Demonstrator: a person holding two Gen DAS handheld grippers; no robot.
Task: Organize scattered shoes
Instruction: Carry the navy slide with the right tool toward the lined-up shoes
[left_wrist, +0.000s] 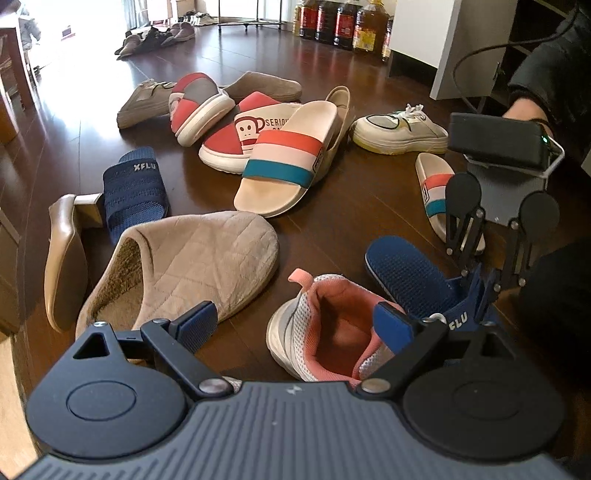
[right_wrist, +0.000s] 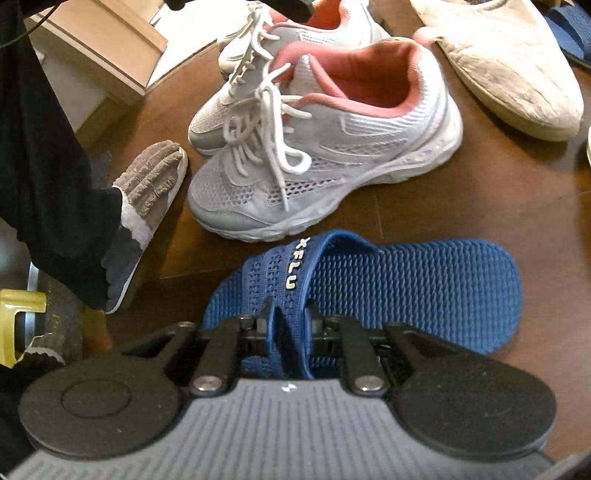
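Observation:
My right gripper (right_wrist: 288, 325) is shut on the strap of a blue XFLU slide (right_wrist: 406, 291), which lies just in front of a pair of white-and-pink sneakers (right_wrist: 321, 147). In the left wrist view the right gripper (left_wrist: 482, 291) pinches that slide (left_wrist: 410, 273) at the right. The matching blue slide (left_wrist: 133, 184) rests further left, against a tan heel (left_wrist: 62, 258). My left gripper (left_wrist: 293, 325) is open, one finger over a beige quilted slipper (left_wrist: 192, 266) and the other at the collar of a pink-lined sneaker (left_wrist: 325, 325).
Striped slides (left_wrist: 291, 155), red monkey-print shoes (left_wrist: 236, 136) and a white sneaker (left_wrist: 399, 129) are scattered on the wooden floor. Oil bottles (left_wrist: 343, 22) and a white cabinet (left_wrist: 417, 44) stand behind. A person's foot in a grey fuzzy slipper (right_wrist: 147, 192) is beside a cardboard box (right_wrist: 99, 48).

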